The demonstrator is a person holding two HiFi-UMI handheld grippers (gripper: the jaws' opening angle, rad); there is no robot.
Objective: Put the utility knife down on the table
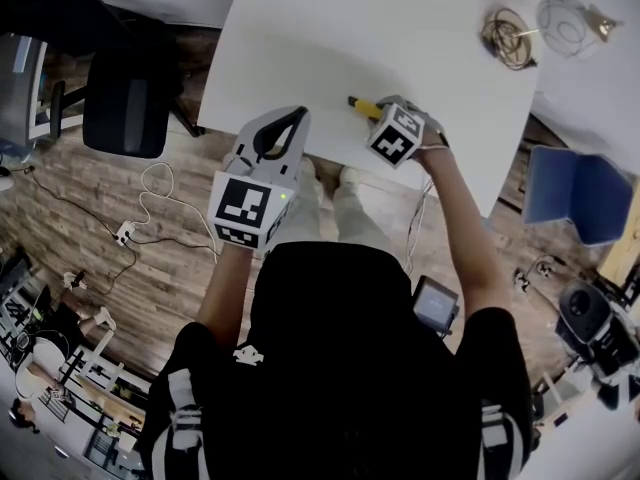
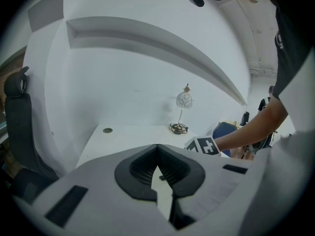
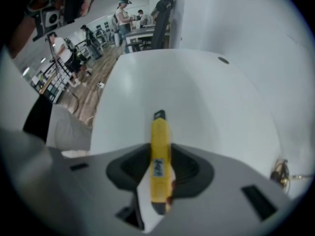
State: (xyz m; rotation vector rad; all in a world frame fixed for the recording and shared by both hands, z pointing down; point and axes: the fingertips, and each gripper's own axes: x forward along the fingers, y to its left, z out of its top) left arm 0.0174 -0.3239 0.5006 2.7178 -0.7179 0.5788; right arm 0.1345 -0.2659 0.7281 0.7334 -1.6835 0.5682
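Note:
My right gripper (image 1: 386, 111) points steeply down over the near edge of the white table (image 1: 330, 38), shut on a yellow utility knife (image 1: 362, 107). In the right gripper view the knife (image 3: 159, 132) stands between the two dark pads (image 3: 189, 168), its black tip aimed across the table (image 3: 197, 97), the gripper (image 3: 160, 150) pinching its middle. Whether the knife touches the tabletop is unclear. My left gripper (image 1: 298, 116) hovers just off the table's near edge, left of the right one, shut with nothing in it (image 2: 157, 149).
A coiled cable (image 1: 508, 36) and a round wire object (image 1: 565, 23) lie at the table's far right. A black office chair (image 1: 125, 98) stands left of the table, a blue chair (image 1: 580, 193) on the right. Cables (image 1: 150, 198) trail on the wooden floor. People (image 3: 61, 50) stand far off.

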